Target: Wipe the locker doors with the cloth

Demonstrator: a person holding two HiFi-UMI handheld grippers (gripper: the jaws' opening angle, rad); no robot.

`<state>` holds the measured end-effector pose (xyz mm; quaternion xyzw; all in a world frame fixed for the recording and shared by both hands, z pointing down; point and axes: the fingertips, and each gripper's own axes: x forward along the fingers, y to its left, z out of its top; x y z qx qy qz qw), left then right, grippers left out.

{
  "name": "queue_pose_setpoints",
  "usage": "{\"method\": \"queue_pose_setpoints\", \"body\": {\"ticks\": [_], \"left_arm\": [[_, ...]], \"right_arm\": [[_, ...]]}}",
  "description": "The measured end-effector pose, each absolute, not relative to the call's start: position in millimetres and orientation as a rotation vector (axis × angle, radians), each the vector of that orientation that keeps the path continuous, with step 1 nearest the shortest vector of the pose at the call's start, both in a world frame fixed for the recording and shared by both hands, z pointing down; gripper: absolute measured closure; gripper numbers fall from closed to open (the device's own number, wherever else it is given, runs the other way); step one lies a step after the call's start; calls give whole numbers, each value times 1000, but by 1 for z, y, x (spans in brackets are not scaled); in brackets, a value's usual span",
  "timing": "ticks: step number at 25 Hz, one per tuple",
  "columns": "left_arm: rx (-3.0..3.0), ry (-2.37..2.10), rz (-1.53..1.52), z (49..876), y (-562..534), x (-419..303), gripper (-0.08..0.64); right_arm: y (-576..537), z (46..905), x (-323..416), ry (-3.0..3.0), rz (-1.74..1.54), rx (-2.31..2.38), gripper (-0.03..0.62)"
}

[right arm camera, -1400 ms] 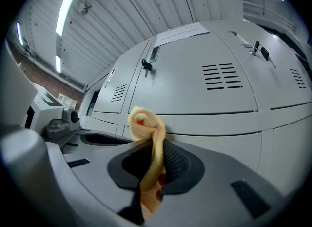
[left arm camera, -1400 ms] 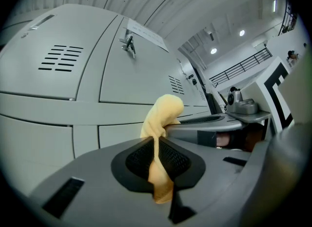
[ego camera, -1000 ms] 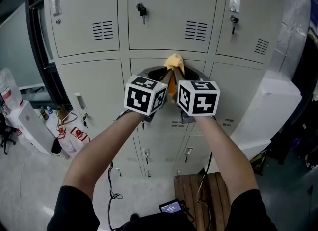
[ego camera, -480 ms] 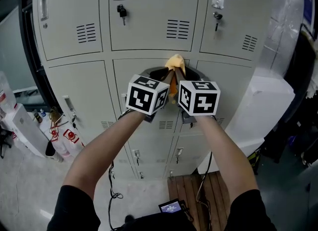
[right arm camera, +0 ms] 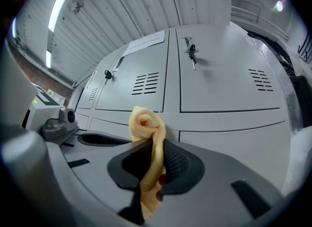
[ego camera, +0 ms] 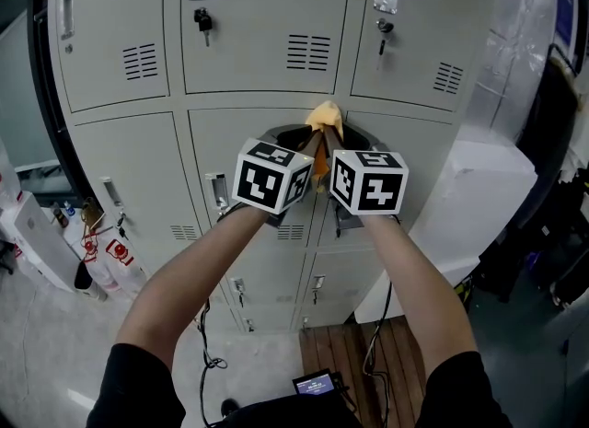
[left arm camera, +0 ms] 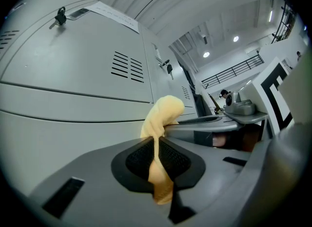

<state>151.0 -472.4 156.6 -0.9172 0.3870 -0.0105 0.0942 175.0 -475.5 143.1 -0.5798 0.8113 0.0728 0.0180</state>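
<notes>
A yellow-orange cloth (ego camera: 324, 120) is bunched between my two grippers, held up in front of the grey locker doors (ego camera: 258, 30). My left gripper (ego camera: 304, 145) is shut on the cloth (left arm camera: 161, 123), which pokes out past its black pads. Side by side with it, my right gripper (ego camera: 333, 147) is shut on the same cloth (right arm camera: 146, 126), whose rolled end stands above the jaws. The cloth's tip lies level with the seam between the upper and middle row of doors; whether it touches the metal I cannot tell.
Locker doors carry vent slots, handles and keys (ego camera: 203, 23). Bottles and bags (ego camera: 92, 251) sit on the floor at the left. A white box (ego camera: 460, 205) stands at the right, and a wooden pallet (ego camera: 350, 352) lies below my arms.
The view has shifted right and slightly up along the lockers: doors and handles slid left in the head view. Both grippers keep the same pose and grip on the cloth.
</notes>
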Motion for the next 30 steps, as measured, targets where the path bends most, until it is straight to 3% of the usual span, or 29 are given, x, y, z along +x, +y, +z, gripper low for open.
{"method": "queue_pose_setpoints", "body": {"ticks": [12,30], "left_arm": [[-2752,1133,-10,155,-460,134,520],[-2642,1349,-97,171,-454,-36,520]], "right_arm": [[-463,142,158,2507,217,-1741,522],[-461,159,-14,2639,171,-1538,522]]}}
